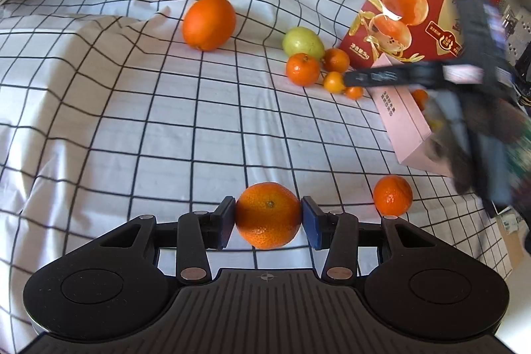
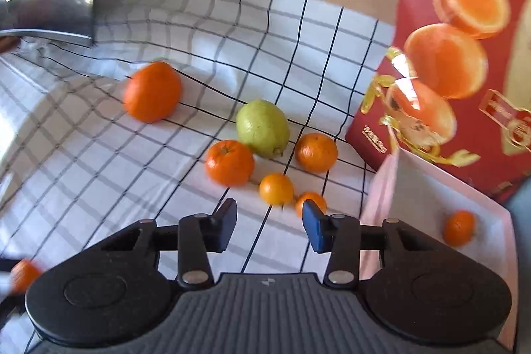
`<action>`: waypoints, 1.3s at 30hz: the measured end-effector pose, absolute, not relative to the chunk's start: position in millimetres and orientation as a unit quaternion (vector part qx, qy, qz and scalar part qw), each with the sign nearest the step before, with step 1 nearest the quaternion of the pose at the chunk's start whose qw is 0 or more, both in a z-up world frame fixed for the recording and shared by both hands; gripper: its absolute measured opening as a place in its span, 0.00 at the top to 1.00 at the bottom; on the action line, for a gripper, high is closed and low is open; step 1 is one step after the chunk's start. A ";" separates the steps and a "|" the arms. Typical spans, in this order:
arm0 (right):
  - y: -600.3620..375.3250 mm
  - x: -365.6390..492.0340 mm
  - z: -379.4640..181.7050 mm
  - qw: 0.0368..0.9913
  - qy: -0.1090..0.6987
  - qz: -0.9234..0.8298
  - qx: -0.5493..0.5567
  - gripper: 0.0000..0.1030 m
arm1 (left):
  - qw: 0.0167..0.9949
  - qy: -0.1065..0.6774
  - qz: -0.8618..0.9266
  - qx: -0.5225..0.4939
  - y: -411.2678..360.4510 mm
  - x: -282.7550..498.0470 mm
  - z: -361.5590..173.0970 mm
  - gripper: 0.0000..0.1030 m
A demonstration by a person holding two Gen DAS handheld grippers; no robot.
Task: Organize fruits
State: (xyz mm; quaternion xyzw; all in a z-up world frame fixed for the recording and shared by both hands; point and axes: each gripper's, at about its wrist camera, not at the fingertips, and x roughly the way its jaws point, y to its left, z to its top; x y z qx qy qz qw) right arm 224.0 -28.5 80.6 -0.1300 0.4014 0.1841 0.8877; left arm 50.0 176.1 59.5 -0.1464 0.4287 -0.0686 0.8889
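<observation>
Mandarin (image 1: 268,214) is clamped tight between the left gripper (image 1: 268,223) fingers at 6 o'clock and should be kept level, then dropped gently into the pink box (image 2: 431,188) at 3 o'clock, while the right gripper (image 2: 269,226) is held half-open and empty.

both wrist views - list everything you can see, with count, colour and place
large orange: 1, orange, far on the cloth
pear-like fruit: 1, green, beside the small citrus
small citrus cluster: 5, orange to yellow-orange, near the boxes
loose mandarin: 1, orange, on the cloth near the pink box
held mandarin: 1, orange, between the left pads
pink box: 1, pale pink, one small orange fruit inside
red box: 1, red, printed oranges, behind the pink box
checked cloth: 1, white with black grid
left gripper: 1, black, shut on the mandarin
right gripper: 1, black, empty, open
</observation>
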 end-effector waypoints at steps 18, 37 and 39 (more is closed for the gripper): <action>-15.8 224.2 80.8 0.878 0.410 0.196 -0.147 0.69 | 0.881 0.441 -0.113 -0.131 153.4 51.2 54.2 0.53; -175.9 51.3 91.0 0.892 0.450 0.028 0.024 0.69 | 0.890 0.361 -0.277 -0.029 25.9 128.9 130.2 0.53; -190.6 45.9 88.6 0.892 0.451 0.005 0.043 0.69 | 0.889 0.356 -0.287 -0.019 4.3 146.9 135.9 0.53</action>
